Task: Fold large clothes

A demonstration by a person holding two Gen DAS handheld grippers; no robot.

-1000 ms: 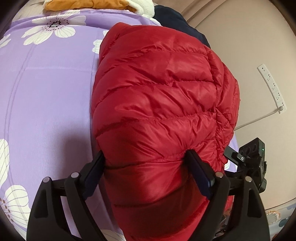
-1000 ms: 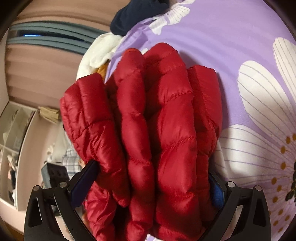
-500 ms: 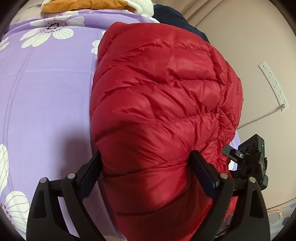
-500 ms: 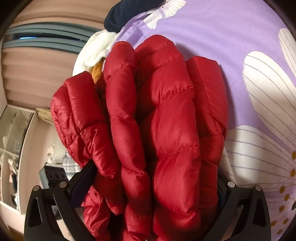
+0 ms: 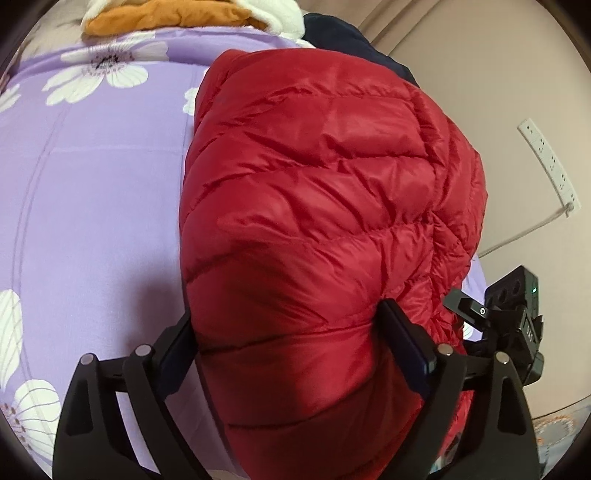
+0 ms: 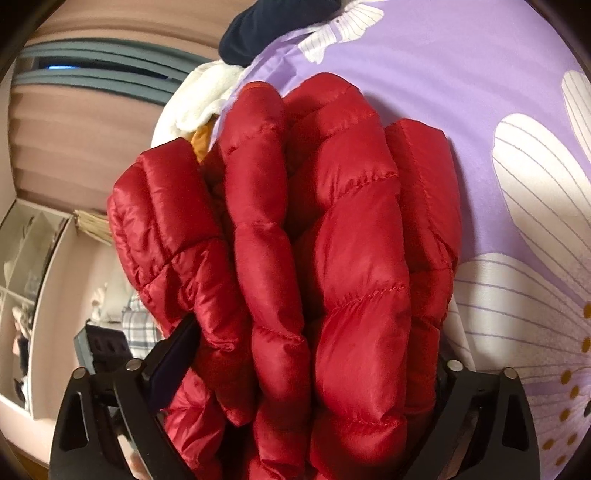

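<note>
A folded red puffer jacket [image 5: 325, 206] fills the middle of both views, held above a purple flowered bedspread [image 5: 92, 192]. My left gripper [image 5: 291, 332] is shut on one thick end of the jacket, its jaws spread wide by the padding. My right gripper [image 6: 314, 354] is shut on the other end, where several stacked red layers [image 6: 332, 240] bulge between the fingers. The right gripper's body [image 5: 513, 314] shows at the right edge of the left wrist view. The jacket's underside is hidden.
An orange and white fleece garment [image 5: 166, 18] and a dark navy garment [image 5: 343, 37] lie at the far end of the bed. A white power strip [image 5: 550, 162] hangs on the beige wall. Shelves [image 6: 26, 258] and curtains [image 6: 85, 122] stand beyond the bed's edge.
Both grippers have lifted the jacket slightly and brought it closer to the cameras. The grips have not changed.
</note>
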